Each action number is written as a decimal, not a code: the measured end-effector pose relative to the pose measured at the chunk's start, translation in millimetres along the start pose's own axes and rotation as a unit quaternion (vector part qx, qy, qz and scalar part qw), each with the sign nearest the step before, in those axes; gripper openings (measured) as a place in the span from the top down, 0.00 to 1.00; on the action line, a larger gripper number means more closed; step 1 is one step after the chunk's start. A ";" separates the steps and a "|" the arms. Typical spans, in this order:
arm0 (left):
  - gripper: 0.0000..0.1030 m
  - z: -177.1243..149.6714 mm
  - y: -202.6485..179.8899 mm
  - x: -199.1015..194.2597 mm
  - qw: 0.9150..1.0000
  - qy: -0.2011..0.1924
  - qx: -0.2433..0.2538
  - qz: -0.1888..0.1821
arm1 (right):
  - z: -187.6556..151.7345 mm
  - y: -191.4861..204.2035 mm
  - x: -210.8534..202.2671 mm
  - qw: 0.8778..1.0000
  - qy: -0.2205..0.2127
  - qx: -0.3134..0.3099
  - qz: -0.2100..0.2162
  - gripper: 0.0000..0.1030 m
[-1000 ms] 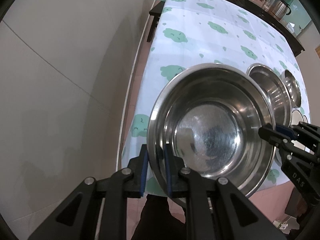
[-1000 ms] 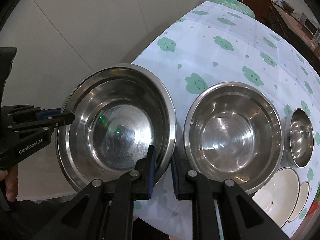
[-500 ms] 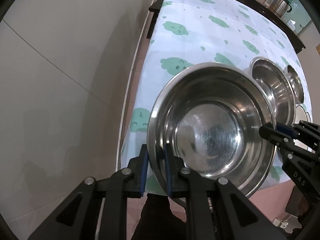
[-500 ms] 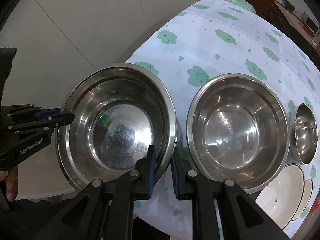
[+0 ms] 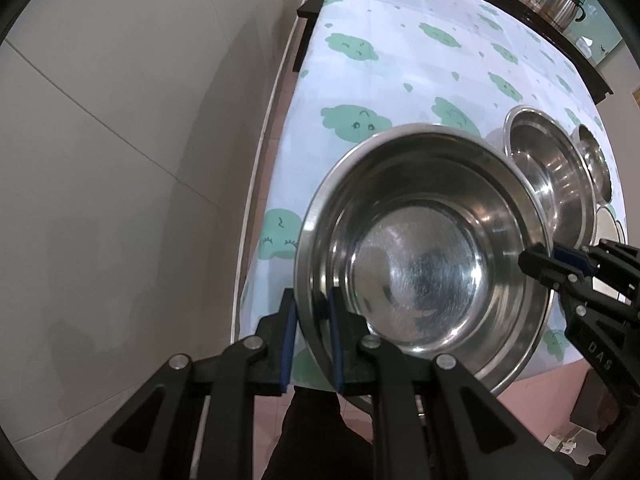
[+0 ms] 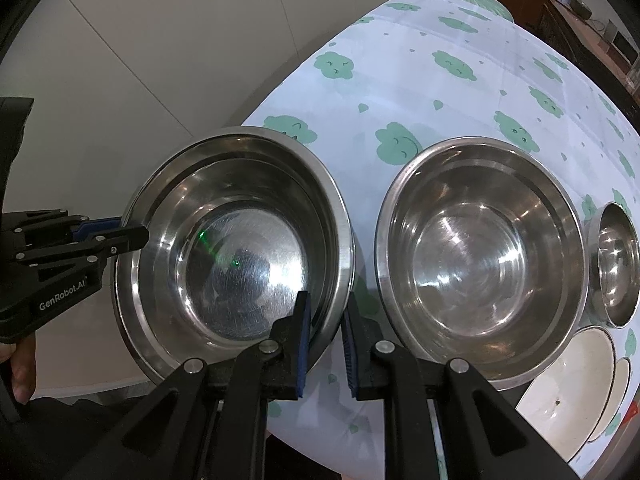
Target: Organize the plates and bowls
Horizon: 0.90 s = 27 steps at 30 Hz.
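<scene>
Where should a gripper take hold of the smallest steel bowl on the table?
On the small steel bowl's thin rim, from above, one finger inside the wall. The side nearest the medium steel bowl and white plates looks cramped; its far rim is freer.

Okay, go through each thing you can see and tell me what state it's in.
Left gripper: shut on the big bowl's rim.
Right gripper: shut on the same rim, opposite side.
Big bowl: upright, empty, gripped by both.
Second bowl: upright, empty, on the table.
Small bowl: upright, empty.
White plates: lying flat, overlapping.
</scene>
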State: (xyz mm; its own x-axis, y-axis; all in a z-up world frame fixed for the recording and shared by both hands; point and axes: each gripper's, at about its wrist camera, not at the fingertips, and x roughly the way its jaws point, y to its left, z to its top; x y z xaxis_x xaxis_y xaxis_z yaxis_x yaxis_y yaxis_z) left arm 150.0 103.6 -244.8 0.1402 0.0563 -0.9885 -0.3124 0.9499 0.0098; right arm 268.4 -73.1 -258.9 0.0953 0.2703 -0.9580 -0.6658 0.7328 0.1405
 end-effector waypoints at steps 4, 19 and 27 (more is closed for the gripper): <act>0.88 -1.1 -0.4 2.8 1.000 0.004 0.000 0.000 | 0.0 0.0 2.1 1.000 0.003 0.000 0.000 0.84; 0.88 0.5 0.6 2.7 1.000 0.007 -0.001 -0.002 | 0.4 0.5 4.1 1.000 0.004 -0.001 -0.001 0.84; 0.87 0.7 -0.3 4.3 1.000 0.010 -0.001 -0.002 | 0.7 0.8 4.7 1.000 0.005 -0.001 -0.001 0.84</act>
State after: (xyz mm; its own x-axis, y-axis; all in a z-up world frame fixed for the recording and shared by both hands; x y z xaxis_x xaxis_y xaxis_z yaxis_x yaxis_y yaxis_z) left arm 151.3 103.8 -249.0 0.1233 0.0457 -0.9913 -0.3138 0.9495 0.0048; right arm 268.9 -70.8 -263.1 0.0898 0.2634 -0.9605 -0.6667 0.7324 0.1385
